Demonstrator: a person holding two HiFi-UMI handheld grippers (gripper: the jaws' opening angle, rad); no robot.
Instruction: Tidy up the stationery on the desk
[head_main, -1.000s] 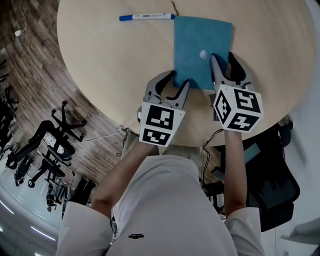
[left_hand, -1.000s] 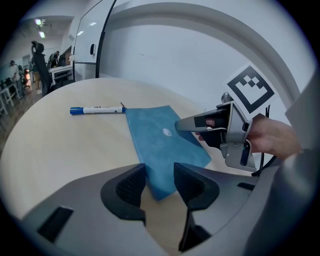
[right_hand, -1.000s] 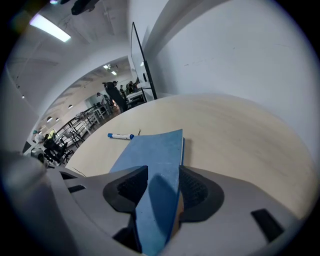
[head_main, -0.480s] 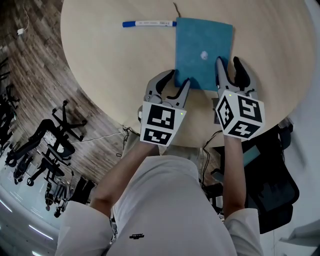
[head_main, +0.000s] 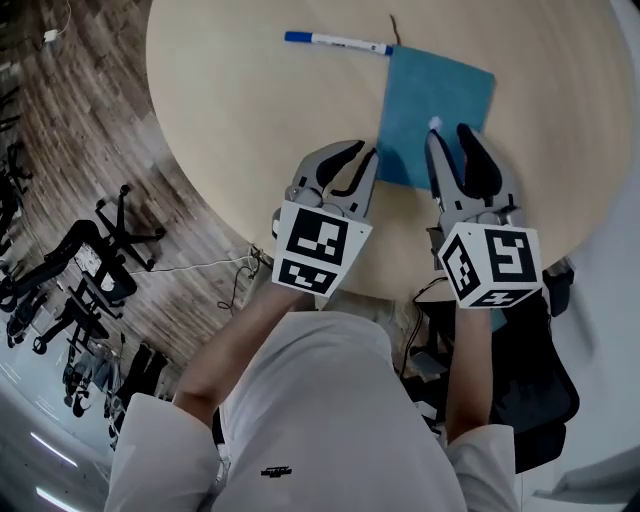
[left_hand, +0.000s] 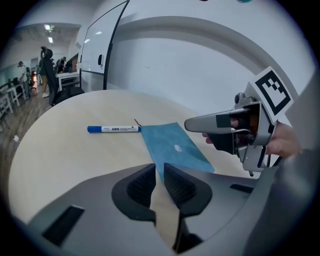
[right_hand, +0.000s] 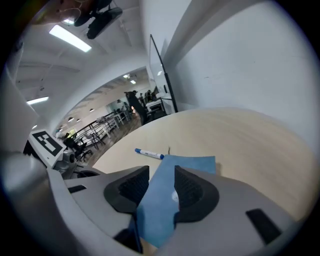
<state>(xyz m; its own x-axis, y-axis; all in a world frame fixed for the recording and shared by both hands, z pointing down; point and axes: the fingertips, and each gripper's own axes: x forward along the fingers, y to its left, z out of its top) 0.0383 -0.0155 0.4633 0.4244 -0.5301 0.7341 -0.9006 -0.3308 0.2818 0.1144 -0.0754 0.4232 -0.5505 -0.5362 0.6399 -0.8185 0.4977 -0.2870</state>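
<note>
— Checking the left gripper (head_main: 352, 168) first: we see its jaws nearly together, they have just been closing. A thin slit is left, with only bare table showing through and nothing held. Agree?
— Yes. We put it over the near edge of the round wooden table (head_main: 250, 120), just left of the blue notebook (head_main: 440, 95), by its near-left corner.
— Right gripper (head_main: 455, 150)?
— Jaws apart, we note. Both fingers sit over the notebook's near part. Its own view shows the blue cover through the gap, pads not pressing on it.
— Notebook position?
— On the table, right of centre, a bit skewed. The marker pen (head_main: 335, 41), white with a blue cap, lies at the far side. Its right end is at the notebook's far-left corner. Touching or not, we can't tell.
</note>
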